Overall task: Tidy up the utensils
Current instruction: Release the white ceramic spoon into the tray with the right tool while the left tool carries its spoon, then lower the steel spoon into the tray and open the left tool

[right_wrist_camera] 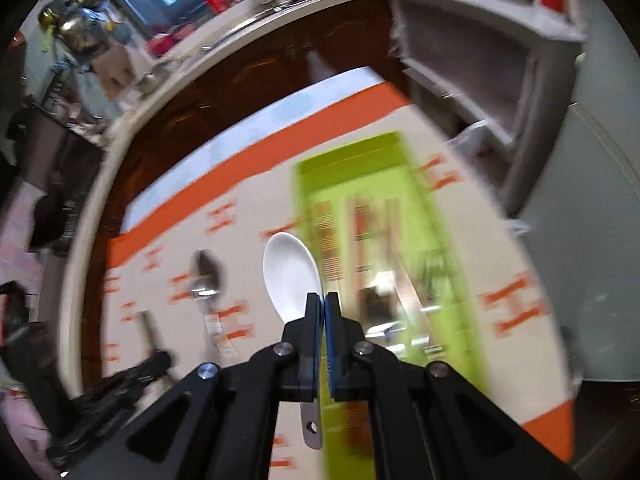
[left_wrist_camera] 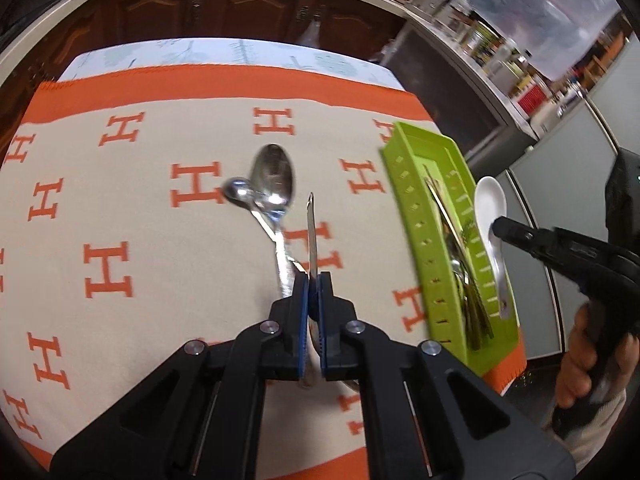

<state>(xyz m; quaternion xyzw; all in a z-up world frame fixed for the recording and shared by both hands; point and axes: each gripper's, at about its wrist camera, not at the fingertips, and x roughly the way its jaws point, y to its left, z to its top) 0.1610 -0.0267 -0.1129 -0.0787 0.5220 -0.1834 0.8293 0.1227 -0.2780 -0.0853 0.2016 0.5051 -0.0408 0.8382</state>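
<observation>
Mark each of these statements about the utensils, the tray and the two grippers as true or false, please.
1. The left gripper is shut on a thin metal knife held on edge. True.
2. The right gripper holds a metal fork. False: it is shut on a white spoon with a metal handle.
3. The slotted green plastic tray holds no utensils. False: metal cutlery already lies in it.
4. Two shiny metal spoons lie on the beige cloth with orange H letters. True.
5. The tray stands at the left edge of the cloth in the left wrist view. False: it stands at the right edge.
</observation>
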